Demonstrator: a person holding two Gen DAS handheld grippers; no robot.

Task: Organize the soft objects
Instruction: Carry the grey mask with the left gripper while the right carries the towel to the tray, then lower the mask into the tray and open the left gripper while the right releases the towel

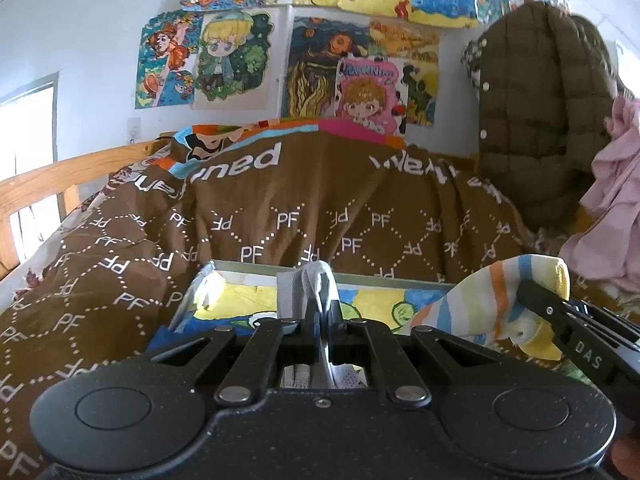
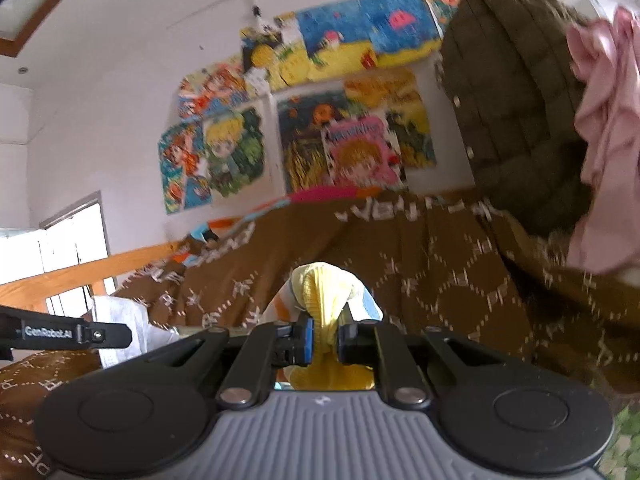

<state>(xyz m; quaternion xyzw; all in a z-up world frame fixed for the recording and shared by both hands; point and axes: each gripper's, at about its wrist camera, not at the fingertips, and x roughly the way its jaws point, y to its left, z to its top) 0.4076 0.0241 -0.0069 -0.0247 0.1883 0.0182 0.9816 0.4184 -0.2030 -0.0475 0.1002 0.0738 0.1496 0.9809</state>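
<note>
Near: the left tongs (image 1: 322,312) are clamped on a grey sock (image 1: 308,284), which hangs bunched above a painted board (image 1: 372,300). The right tongs (image 2: 324,334) are clamped on the yellow end of a striped sock (image 2: 324,292); from the left wrist view the sock (image 1: 480,300) is just beside the left tongs. Keep both grips firm and carry the socks level, clear of each other. Beyond lies the brown quilt (image 1: 280,200) on the bed; a padded jacket (image 1: 532,112) hangs at the wall.
</note>
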